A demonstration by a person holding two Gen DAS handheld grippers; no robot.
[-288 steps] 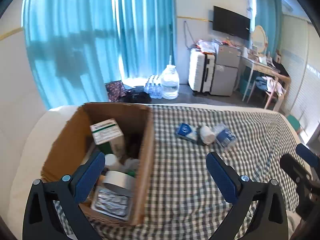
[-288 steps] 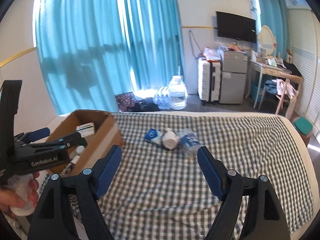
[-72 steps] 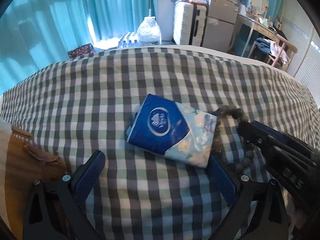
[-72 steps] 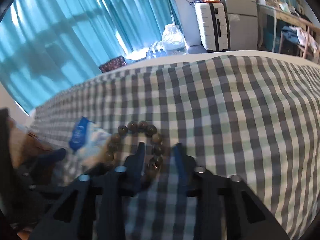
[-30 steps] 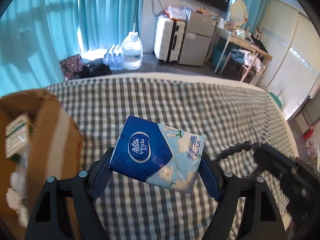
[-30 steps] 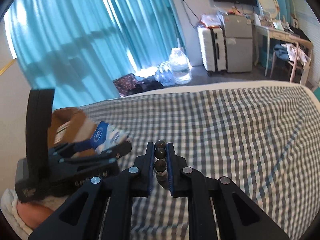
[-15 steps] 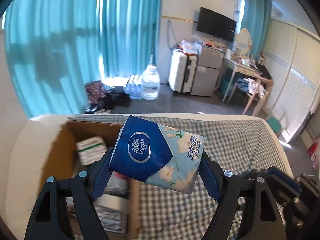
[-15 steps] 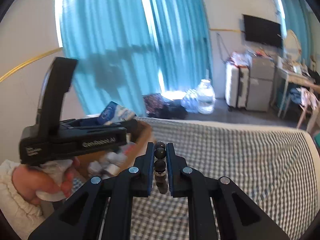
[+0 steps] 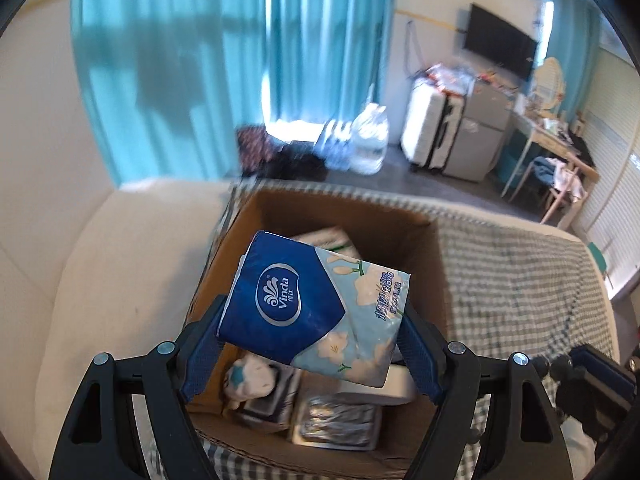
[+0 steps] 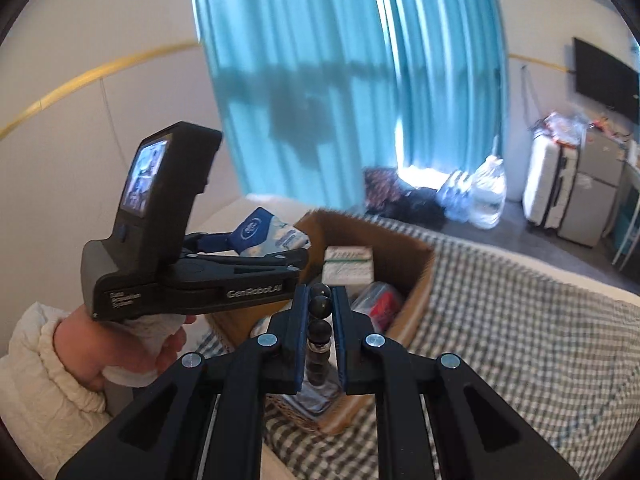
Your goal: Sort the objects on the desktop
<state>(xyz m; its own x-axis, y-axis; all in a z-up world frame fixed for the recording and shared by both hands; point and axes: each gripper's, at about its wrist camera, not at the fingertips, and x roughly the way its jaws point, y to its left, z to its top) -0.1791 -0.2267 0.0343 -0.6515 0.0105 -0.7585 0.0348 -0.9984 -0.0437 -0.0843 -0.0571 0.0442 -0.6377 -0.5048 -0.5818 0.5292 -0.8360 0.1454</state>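
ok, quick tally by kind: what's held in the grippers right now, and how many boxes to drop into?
Vinda tissue packs: 1, in the left gripper
Dark bead bracelets: 1, in the right gripper
Cardboard boxes: 1, already partly filled
Total: 3

surface: bed (image 9: 100,280) in front of me, cream cover bare at 9 o'clock
cloth: checked cloth (image 9: 520,280) over the bed from centre out to 3 o'clock
on it: open cardboard box (image 9: 438,264) at centre, sitting on the cloth's left edge
same in my right view: box (image 10: 420,268) centre, cloth (image 10: 520,340) at 3–4 o'clock
box fill: packed, contents blurred
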